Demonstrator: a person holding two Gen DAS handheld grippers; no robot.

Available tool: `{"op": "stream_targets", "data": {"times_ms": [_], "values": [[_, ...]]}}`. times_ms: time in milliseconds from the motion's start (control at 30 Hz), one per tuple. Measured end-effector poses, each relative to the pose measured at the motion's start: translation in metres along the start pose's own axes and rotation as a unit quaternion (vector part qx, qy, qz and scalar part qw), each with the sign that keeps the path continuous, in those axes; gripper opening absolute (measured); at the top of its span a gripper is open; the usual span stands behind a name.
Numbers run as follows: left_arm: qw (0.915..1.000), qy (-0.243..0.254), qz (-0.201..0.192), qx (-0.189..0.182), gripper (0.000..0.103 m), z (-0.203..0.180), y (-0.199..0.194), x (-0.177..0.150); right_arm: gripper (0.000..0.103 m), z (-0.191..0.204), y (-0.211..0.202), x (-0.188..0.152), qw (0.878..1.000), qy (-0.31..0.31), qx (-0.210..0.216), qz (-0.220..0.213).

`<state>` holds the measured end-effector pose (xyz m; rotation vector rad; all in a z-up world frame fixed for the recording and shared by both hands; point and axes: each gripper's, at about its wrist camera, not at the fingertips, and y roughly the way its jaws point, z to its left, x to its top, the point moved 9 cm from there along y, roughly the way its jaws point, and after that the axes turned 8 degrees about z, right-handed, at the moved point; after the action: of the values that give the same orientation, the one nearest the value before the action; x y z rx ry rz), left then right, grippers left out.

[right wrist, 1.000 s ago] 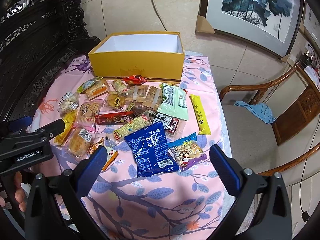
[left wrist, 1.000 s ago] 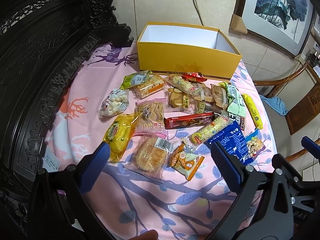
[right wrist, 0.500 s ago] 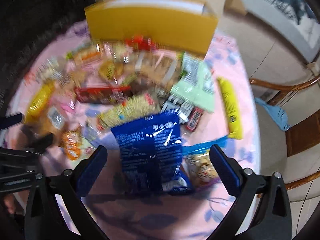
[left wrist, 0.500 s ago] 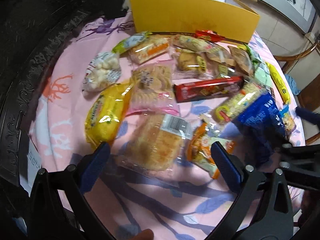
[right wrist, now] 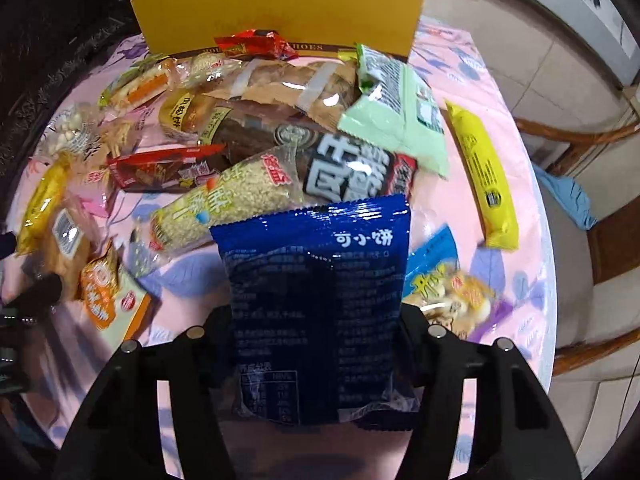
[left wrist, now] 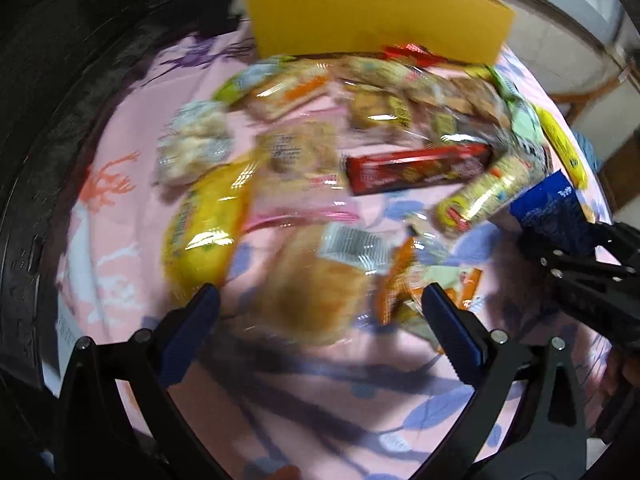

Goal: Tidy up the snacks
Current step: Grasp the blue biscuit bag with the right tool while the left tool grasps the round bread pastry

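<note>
Many wrapped snacks lie on the pink tablecloth (left wrist: 132, 128) in front of a yellow box (right wrist: 280, 4), which also shows in the left wrist view (left wrist: 376, 20). My right gripper (right wrist: 316, 320) has its fingers closed in on both sides of a blue snack bag (right wrist: 316, 280); the bag's end (left wrist: 548, 204) shows in the left wrist view. My left gripper (left wrist: 320, 316) is open and low over a clear-wrapped brown pastry (left wrist: 316, 284), between a yellow packet (left wrist: 200, 228) and an orange-and-white packet (left wrist: 416, 292). That view is blurred.
A red biscuit box (left wrist: 416, 168), a rice-cracker roll (right wrist: 224, 208), a pale green bag (right wrist: 400, 116) and a long yellow bar (right wrist: 484, 176) lie around. Dark carved furniture (left wrist: 48, 92) stands left. A wooden chair (right wrist: 580, 208) with a blue cloth (right wrist: 568, 196) stands right.
Both grippers have come down and forward towards the snacks. The right gripper's fingers have closed in from wide open onto the blue bag. The left gripper stays open.
</note>
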<state>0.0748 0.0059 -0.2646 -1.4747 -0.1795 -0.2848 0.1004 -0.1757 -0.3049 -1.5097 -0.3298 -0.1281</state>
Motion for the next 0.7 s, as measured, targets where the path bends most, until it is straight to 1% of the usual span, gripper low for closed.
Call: {"op": "stream_targets", "data": {"times_ms": [67,133,167,233,267,400,467,533,600,700], "values": [[0.9997,0.016,0.008,0.016,0.101,-0.008,0.013,0.003,0.062,-0.006,-0.005,-0.01,1.0,0.007,0.013,0.007],[0.9994,0.023,0.015,0.019,0.101,-0.011,0.026,0.006,0.062,-0.006,-0.006,-0.019,1.0,0.008,0.023,0.015],[0.9996,0.021,0.014,0.011,0.101,-0.01,0.027,0.009,0.062,-0.004,-0.006,-0.021,1.0,0.007,0.025,0.017],[0.9998,0.006,0.02,-0.004,0.096,-0.002,0.029,0.012,0.062,0.002,-0.008,-0.03,0.999,0.005,0.028,0.02],[0.9997,0.001,0.02,-0.014,0.087,0.002,0.027,0.012,0.062,0.003,-0.009,-0.031,0.999,0.005,0.028,0.022],[0.9988,-0.016,0.023,-0.04,0.081,0.018,0.026,0.008,0.062,0.011,-0.009,-0.035,0.999,0.0,0.029,0.026],[0.9978,-0.025,0.023,-0.056,0.08,0.022,0.024,0.007,0.062,0.016,-0.009,-0.035,0.999,-0.004,0.029,0.027],[0.9968,-0.035,0.012,-0.071,0.08,0.025,0.018,0.007,0.062,0.02,-0.011,-0.034,0.999,-0.011,0.028,0.026],[0.9968,-0.039,0.005,-0.07,0.08,0.029,0.014,0.006,0.062,0.023,-0.013,-0.033,0.999,-0.016,0.03,0.024],[0.9962,-0.046,0.02,-0.072,0.08,0.032,0.019,0.003,0.062,0.03,-0.012,-0.028,0.999,-0.021,0.031,0.023]]}}
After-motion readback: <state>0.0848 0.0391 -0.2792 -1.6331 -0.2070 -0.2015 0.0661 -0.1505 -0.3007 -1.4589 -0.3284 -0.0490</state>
